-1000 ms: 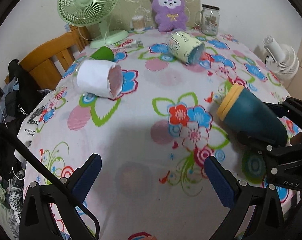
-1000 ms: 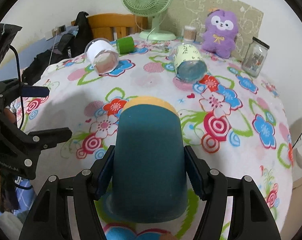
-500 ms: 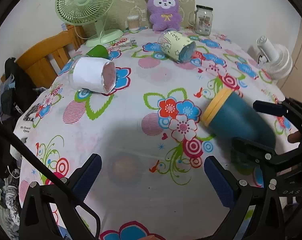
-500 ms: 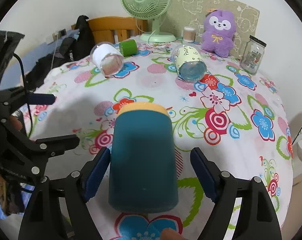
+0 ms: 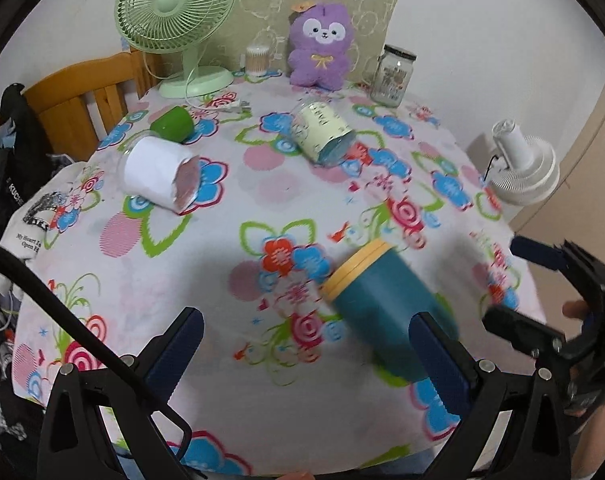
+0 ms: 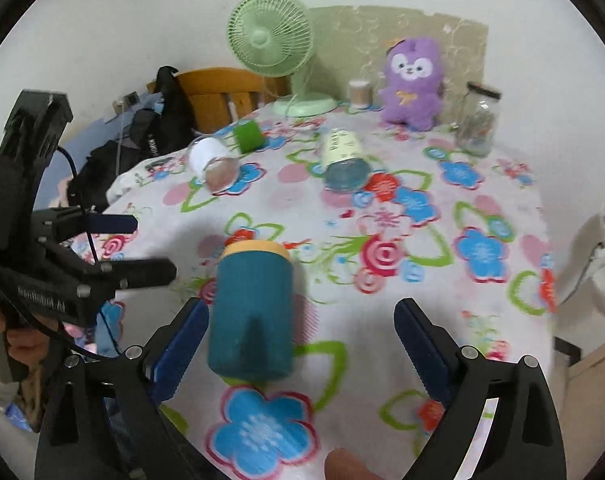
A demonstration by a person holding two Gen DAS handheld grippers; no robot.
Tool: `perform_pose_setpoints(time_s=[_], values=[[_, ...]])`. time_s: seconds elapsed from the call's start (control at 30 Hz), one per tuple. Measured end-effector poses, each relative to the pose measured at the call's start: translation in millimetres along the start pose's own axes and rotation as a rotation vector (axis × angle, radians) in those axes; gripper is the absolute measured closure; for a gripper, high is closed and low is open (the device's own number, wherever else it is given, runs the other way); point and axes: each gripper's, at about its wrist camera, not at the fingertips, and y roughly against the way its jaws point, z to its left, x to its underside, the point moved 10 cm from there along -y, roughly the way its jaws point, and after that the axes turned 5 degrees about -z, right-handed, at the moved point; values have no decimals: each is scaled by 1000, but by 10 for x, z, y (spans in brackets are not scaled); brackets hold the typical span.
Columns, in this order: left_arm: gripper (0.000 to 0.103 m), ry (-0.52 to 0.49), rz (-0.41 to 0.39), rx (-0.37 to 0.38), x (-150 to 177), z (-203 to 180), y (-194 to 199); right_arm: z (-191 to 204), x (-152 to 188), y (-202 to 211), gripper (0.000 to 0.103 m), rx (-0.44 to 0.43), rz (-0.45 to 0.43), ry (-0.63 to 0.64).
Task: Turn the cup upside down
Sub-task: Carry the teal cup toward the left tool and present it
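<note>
A dark teal cup with a yellow rim lies on its side on the flowered tablecloth, rim pointing away. My right gripper is open; the cup lies free beside its left finger. The left wrist view shows the same cup just behind the right finger of my open, empty left gripper. A white cup, a green cup and a pale yellow cup lie on their sides farther back.
A green fan, a purple plush toy, a glass jar and a small container stand along the far edge. A wooden chair with dark bags is at the left. A white fan stands off the table's right.
My right gripper opened and let go of the teal cup, then drew back and to the right. The cup now lies free on the cloth. My left gripper drew back a little.
</note>
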Motion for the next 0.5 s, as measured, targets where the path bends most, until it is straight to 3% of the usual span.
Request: perform_pose_setpoints(time_s=[0.5], values=[[0,135,46,-27,-147,-651,-372,-599,405,345,7,42,-3,38]])
